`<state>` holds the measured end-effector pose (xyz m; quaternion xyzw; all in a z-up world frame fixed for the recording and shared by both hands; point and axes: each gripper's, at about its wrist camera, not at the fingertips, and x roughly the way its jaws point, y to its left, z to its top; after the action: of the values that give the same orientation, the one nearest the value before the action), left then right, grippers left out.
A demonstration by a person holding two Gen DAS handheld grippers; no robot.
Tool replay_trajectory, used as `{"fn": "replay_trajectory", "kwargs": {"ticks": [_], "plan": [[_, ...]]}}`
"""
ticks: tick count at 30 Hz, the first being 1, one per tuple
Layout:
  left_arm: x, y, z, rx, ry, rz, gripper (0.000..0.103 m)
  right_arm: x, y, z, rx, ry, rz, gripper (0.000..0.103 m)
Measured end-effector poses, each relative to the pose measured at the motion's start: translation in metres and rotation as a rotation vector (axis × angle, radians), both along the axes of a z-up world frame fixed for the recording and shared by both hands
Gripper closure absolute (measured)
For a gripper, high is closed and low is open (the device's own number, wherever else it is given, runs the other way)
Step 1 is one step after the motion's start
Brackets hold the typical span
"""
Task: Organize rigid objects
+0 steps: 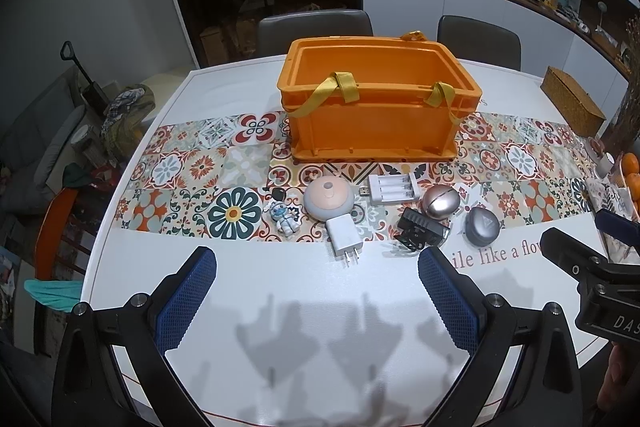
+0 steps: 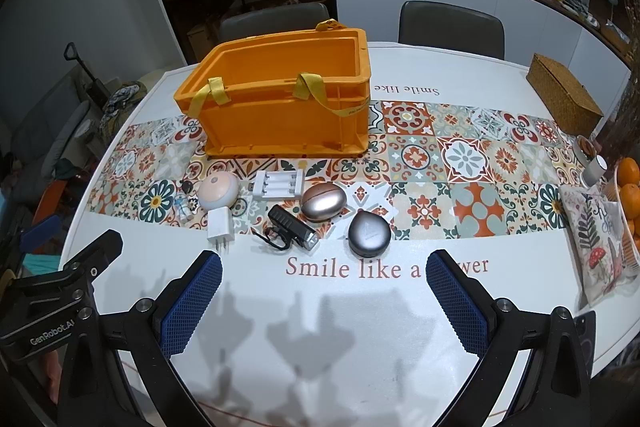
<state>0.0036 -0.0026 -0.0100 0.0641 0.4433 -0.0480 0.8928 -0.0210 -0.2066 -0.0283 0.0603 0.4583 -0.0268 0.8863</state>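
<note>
An empty orange crate (image 1: pixel 376 123) (image 2: pixel 280 123) with yellow straps stands on the tiled runner. In front of it lie a small robot figure (image 1: pixel 285 219) (image 2: pixel 183 207), a round pink-topped device (image 1: pixel 328 201) (image 2: pixel 219 191), a white plug adapter (image 1: pixel 343 235) (image 2: pixel 220 225), a white battery charger (image 1: pixel 393 189) (image 2: pixel 279 183), a black bike light (image 1: pixel 420 229) (image 2: pixel 292 231), a rose-gold egg case (image 1: pixel 441 202) (image 2: pixel 323 201) and a grey teardrop case (image 1: pixel 482 225) (image 2: pixel 369 234). My left gripper (image 1: pixel 318 269) and right gripper (image 2: pixel 324 269) hover open over bare table, nearer than the row.
A wicker box (image 1: pixel 573 100) (image 2: pixel 564 93) sits far right. Oranges (image 2: pixel 629 183), a printed pouch (image 2: pixel 596 239) and small jars (image 2: pixel 594 169) crowd the right edge. Two chairs (image 2: pixel 452 23) stand behind the table. White tabletop (image 2: pixel 320 327) lies below the grippers.
</note>
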Motion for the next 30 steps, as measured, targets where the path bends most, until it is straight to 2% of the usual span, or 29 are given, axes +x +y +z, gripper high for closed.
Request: {"fn": "replay_trajectory", "kwargs": {"ticks": [19,30], "plan": [[0.0001,0.0002,-0.0001,0.001,0.000,0.000,0.000,0.0016,0.0003,-0.0012,0.003,0.004,0.002,0.000],[0.0058,-0.0036,-0.0056,-0.014,0.030,-0.009,0.000,0.0044,-0.0014,-0.0082,0.015,0.025,-0.002,0.000]]}}
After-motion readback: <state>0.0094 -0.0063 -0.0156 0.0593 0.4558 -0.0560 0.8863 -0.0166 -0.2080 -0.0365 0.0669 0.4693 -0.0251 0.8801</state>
